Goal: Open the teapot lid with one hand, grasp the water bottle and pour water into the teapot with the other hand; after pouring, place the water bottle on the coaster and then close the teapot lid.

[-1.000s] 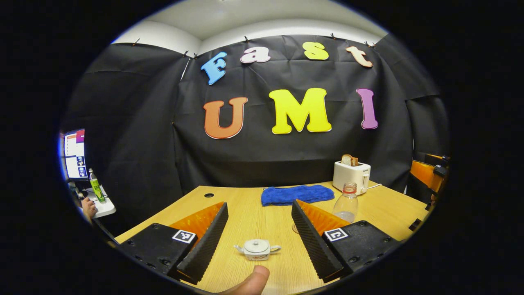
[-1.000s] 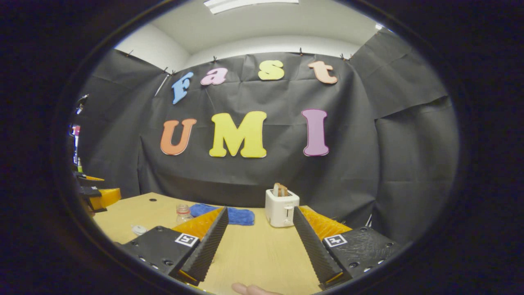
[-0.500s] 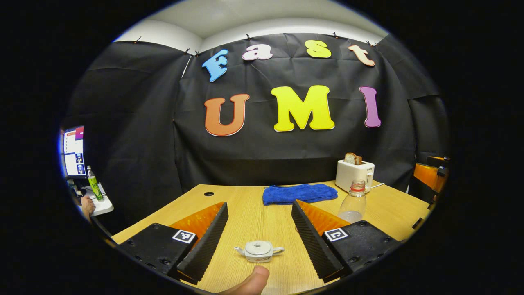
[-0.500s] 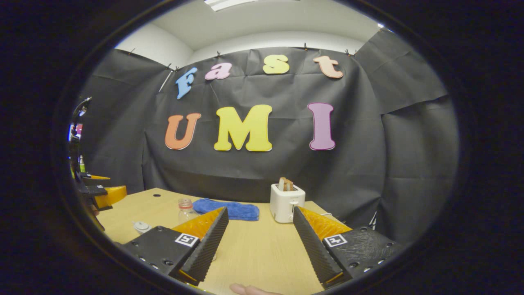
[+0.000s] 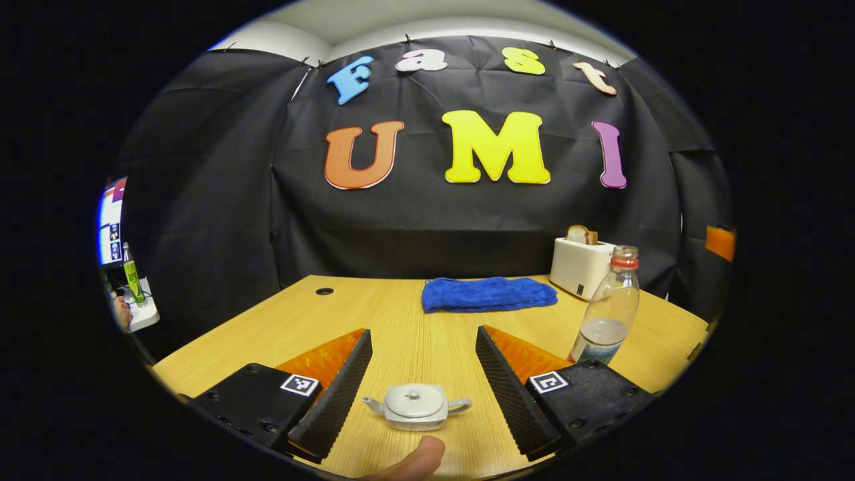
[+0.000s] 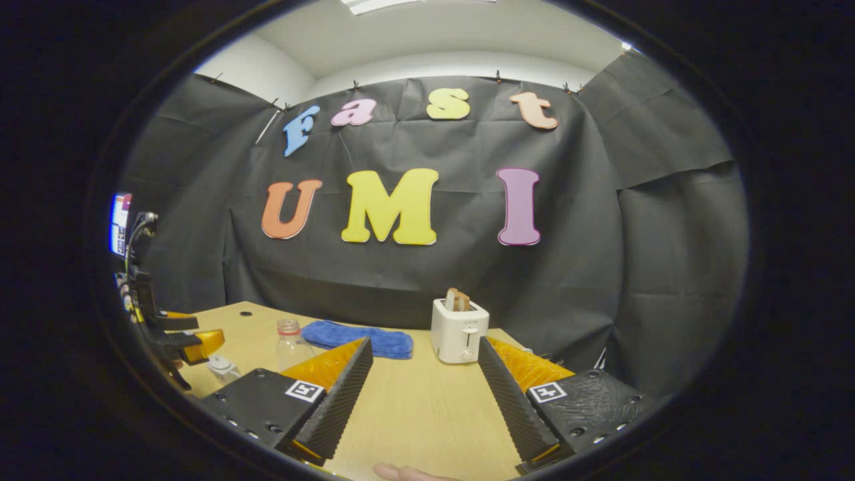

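Left tongs (image 5: 419,394), spread wide, have closed in on the one teapot (image 5: 415,405), lid on, between their tips near the bench's (image 5: 374,314) front edge. Right tongs (image 6: 421,401) gape wide, empty. One water bottle (image 5: 606,312) stands toward the right edge.

A blue cloth (image 5: 489,294) is laid flat on the wooden table (image 5: 280,327), toward its far edge. Just to the right of the cloth a white toaster (image 5: 580,267) is set, with toast (image 5: 581,234) held upright in its slot. Well to the left of the cloth, off the table, a green bottle (image 5: 131,274) is stood beside a lit screen (image 5: 110,220).
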The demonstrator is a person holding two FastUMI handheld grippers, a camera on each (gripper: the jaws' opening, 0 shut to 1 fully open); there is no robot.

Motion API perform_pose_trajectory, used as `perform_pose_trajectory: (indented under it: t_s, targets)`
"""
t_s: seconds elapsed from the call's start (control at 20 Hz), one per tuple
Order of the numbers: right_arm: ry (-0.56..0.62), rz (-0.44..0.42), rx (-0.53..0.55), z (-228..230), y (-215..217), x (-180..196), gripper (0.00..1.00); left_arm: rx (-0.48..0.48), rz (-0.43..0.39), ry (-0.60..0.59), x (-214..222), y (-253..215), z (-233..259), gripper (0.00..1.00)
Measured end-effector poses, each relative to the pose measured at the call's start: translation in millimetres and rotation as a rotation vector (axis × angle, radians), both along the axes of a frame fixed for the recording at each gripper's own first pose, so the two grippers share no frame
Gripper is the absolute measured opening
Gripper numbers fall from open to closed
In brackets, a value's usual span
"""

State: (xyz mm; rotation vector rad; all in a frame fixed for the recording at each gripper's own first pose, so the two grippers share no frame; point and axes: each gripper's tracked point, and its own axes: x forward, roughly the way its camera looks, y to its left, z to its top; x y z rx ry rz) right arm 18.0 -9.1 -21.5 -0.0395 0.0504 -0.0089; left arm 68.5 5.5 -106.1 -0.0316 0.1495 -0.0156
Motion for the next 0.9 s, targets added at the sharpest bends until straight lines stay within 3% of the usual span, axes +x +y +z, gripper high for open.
perform_pose_trajectory:
  t_s: [0.45,0.55,0.65,0.9]
  targets:
    - [-0.003,-0.004,-0.002,0,3,-1,0.97,0.0,0.026,0.062,2,4,-34,0.99]
    - [-0.001,0.0,-0.004,-2,5,1,0.93,-0.001,0.014,0.061,3,2,-35,0.97]
    - [0.005,-0.005,-0.002,-4,5,2,0.97,-0.015,-0.004,0.052,5,-1,-34,0.89]
    - [0.015,-0.009,0.004,-7,6,5,0.97,-0.032,-0.01,0.066,7,0,-40,0.6]
